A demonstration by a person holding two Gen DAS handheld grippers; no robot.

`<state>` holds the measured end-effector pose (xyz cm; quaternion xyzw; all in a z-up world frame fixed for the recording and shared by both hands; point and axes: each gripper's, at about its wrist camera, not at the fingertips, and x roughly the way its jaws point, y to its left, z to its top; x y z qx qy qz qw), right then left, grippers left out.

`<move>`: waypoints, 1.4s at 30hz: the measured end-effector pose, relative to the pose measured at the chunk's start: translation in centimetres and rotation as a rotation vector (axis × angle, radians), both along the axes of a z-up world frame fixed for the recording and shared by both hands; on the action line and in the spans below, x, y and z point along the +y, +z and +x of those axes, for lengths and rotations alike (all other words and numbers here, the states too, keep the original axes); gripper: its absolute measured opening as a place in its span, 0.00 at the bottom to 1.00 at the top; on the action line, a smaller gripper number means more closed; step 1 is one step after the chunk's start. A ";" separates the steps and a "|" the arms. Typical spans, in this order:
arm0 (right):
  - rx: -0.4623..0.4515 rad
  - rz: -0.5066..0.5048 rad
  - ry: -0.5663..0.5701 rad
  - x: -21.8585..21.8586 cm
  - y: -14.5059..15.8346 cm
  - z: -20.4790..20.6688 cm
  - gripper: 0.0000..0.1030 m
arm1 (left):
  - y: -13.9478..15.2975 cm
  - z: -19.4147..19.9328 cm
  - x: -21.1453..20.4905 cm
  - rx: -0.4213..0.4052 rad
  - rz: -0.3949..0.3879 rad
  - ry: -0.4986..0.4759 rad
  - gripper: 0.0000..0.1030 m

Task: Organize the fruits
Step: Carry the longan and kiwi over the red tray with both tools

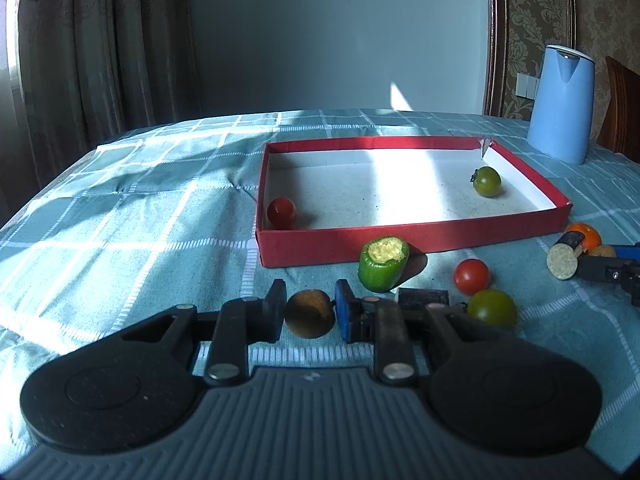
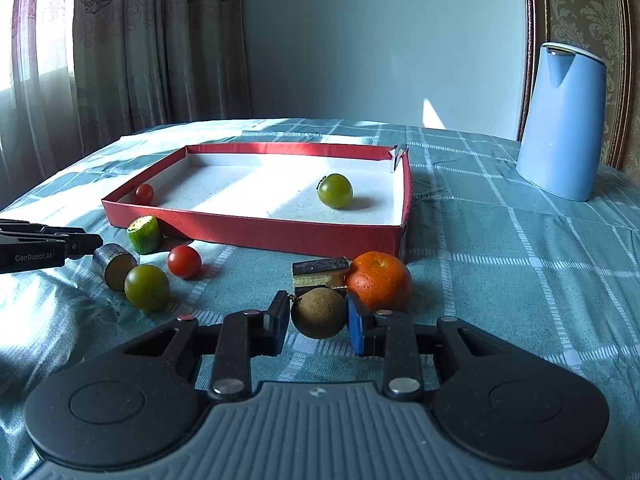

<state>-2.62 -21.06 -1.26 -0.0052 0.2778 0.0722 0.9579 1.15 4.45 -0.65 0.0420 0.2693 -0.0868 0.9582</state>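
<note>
- Here the left gripper (image 1: 309, 312) has its fingers clamped on a small brown fruit (image 1: 309, 313), low over the checked tabletop (image 1: 120, 220).
- The right gripper (image 2: 318, 318) is likewise closed on a second brown fruit (image 2: 319, 313), which sits just in front of an orange (image 2: 378, 286).
- A dark block (image 2: 320, 274) lies touching the orange on its left, behind that fruit.
- The red box (image 1: 360, 242) stands open in the middle of the tabletop; inside it a red tomato (image 1: 281, 212) rests in the near left corner and a green tomato (image 1: 487, 181) near the far right.
- Outside the box, just before its front wall, a cut green piece (image 1: 383, 264) stands with its pale yellow flesh up.
- Near it on the cloth lie another red tomato (image 1: 471, 277), another green tomato (image 1: 492, 308) and a short dark cylinder (image 2: 115, 266).
- A blue jug (image 2: 560, 120) stands at the far right, well apart from the box.
</note>
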 end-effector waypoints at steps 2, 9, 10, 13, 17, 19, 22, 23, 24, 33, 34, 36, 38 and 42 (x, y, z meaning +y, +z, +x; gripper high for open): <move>-0.029 -0.033 -0.003 0.4 0.7 0.5 0.29 | 0.7 0.3 -0.3 -0.012 0.000 -0.007 0.23; -0.063 -0.061 -0.025 0.5 2.3 4.5 0.29 | 2.5 2.7 -2.2 -0.037 0.012 -0.028 0.23; -0.058 -0.059 -0.029 0.5 2.3 5.2 0.29 | 2.6 3.2 -2.5 -0.033 0.012 -0.028 0.23; -0.041 -0.063 -0.049 0.5 2.2 7.7 0.29 | 2.9 4.7 -3.3 -0.045 0.043 -0.010 0.23; 0.001 -0.057 -0.083 0.5 2.0 11.1 0.29 | 3.2 7.8 -4.5 -0.039 0.033 0.005 0.23; 0.024 -0.055 -0.088 0.6 1.7 12.3 0.29 | 2.9 9.4 -5.0 -0.027 0.022 0.020 0.23; 0.052 -0.044 -0.085 0.9 1.1 13.8 0.29 | 2.3 11.3 -5.6 -0.005 0.017 0.041 0.23; 0.053 -0.045 -0.084 1.0 1.0 14.0 0.29 | 2.0 11.8 -5.7 0.000 0.018 0.050 0.23; 0.053 -0.048 -0.084 1.2 0.9 14.2 0.29 | 1.8 12.2 -5.7 0.006 0.016 0.054 0.23; 0.017 -0.079 -0.043 3.8 1.3 16.1 0.29 | 0.3 14.8 -5.3 0.056 0.023 0.108 0.23; 0.017 -0.086 -0.039 4.2 1.3 16.2 0.29 | 0.3 14.9 -5.1 0.065 0.012 0.107 0.23; 0.009 -0.107 -0.025 4.9 1.4 16.5 0.29 | 0.2 15.1 -4.9 0.072 0.008 0.112 0.23; 0.000 -0.135 -0.001 5.9 1.5 16.7 0.29 | 0.1 15.3 -4.8 0.089 0.002 0.112 0.23; 0.004 -0.188 0.035 8.0 1.2 17.5 0.28 | -0.2 15.7 -4.4 0.122 -0.014 0.122 0.23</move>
